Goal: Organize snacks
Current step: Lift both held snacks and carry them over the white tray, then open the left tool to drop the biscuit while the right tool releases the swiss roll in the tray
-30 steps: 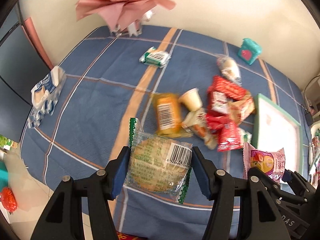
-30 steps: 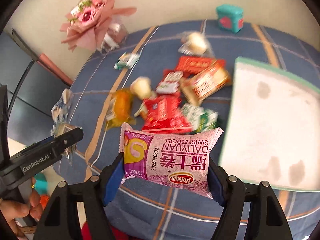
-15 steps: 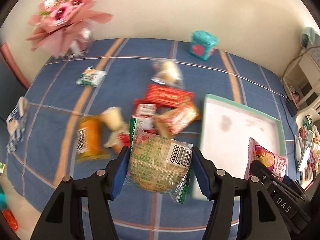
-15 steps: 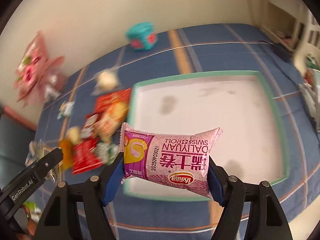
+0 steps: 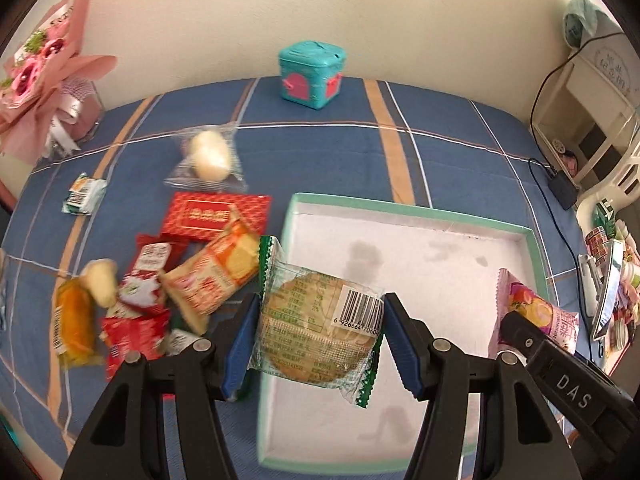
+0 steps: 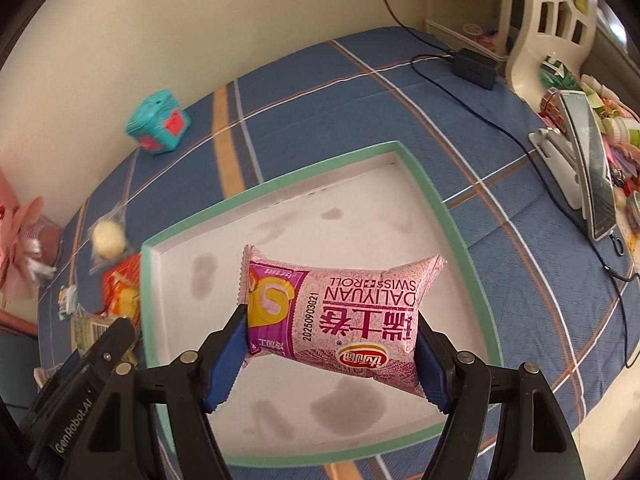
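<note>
Hovering over the green-rimmed tray [image 5: 536,248], left tongs [image 5: 316,340] pinching a clear-wrapped biscuit [image 5: 316,332], right tongs [image 6: 332,344] pinching a pink Swiss roll pack [image 6: 340,312].

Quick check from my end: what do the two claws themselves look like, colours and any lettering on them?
Both match: black plastic arms with silver rivets at the pivots, and blue ribbed pads on the inner faces. The left claw and right claw share that build. White "DAS" lettering shows on the right claw's body in the left wrist view; "GenRobot.AI" shows on the left claw's body in the right wrist view. No cables or sleeves visible.
</note>
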{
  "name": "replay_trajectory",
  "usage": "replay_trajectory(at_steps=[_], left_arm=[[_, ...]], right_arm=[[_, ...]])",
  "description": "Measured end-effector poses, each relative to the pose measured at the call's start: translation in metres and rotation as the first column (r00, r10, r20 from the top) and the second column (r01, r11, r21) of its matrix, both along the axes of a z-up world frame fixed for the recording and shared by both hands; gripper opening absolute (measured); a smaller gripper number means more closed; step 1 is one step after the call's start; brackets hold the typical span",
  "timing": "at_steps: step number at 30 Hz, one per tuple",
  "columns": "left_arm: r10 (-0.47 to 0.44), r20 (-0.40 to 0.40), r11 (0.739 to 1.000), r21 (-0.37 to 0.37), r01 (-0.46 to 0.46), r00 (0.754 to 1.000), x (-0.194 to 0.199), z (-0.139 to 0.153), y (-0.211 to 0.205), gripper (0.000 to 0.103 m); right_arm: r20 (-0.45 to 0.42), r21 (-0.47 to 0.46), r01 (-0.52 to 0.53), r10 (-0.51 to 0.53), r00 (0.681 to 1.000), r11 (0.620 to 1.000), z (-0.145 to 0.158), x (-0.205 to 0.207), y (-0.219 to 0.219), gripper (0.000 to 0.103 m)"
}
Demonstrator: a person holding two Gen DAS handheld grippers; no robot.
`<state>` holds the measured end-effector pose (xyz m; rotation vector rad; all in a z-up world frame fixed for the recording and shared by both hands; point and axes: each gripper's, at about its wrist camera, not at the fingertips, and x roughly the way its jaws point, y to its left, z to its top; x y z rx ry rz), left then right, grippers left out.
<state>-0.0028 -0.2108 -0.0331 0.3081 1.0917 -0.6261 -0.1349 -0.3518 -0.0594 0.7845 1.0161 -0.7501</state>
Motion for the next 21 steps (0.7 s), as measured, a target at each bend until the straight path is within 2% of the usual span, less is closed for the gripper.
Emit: replay_trajectory(at_steps=[7,21], left_arm=[[-0.032,-0.005,0.999,0.017,0.032,0.999,0.008,-0.022,-0.028,0.063],[-0.057,-0.021,0.998,0.004,0.057,0.998,0.022,-0.032,-0.058,0.066]], right_arm=[[-0.045,-0.021,0.05,-0.051,0.998,0.999,-0.014,0.003,-0.027,0.077],[-0.084,-0.041,0.075,-0.078,0.993,0.996,-0.029,0.013,-0.05,0.077]])
